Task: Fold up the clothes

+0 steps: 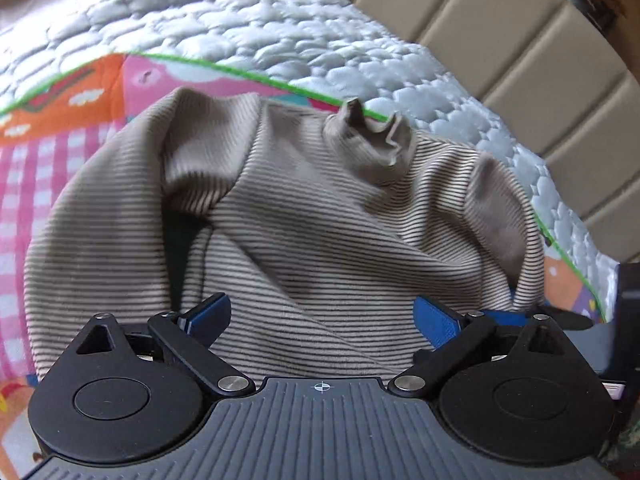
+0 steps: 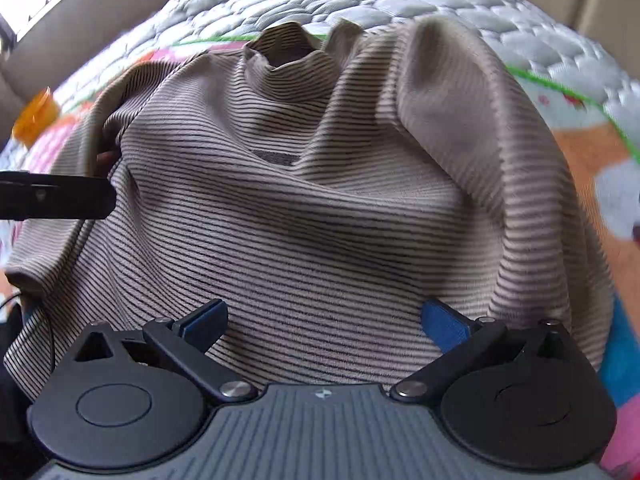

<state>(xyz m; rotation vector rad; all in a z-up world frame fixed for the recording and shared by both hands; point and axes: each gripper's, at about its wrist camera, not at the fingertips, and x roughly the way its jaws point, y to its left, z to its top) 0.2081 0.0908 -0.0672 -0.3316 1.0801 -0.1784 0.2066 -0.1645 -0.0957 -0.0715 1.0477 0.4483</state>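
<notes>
A beige shirt with thin dark stripes (image 1: pixel 304 216) lies rumpled on a colourful mat (image 1: pixel 60 152), its high collar (image 1: pixel 372 140) standing up at the far side. My left gripper (image 1: pixel 322 316) is open just above the shirt's near part, blue pads spread wide with nothing between them. In the right wrist view the same shirt (image 2: pixel 320 208) fills the frame, collar (image 2: pixel 290 50) at the top. My right gripper (image 2: pixel 324 318) is open over the near hem. The left gripper's black body (image 2: pixel 56 196) shows at the left edge, beside a sleeve.
The mat lies on a white quilted mattress (image 1: pixel 248 28). A beige padded headboard (image 1: pixel 500 32) stands behind it. An orange object (image 2: pixel 36 116) sits at the mat's far left in the right wrist view. A dark object (image 1: pixel 628 312) is at the right edge.
</notes>
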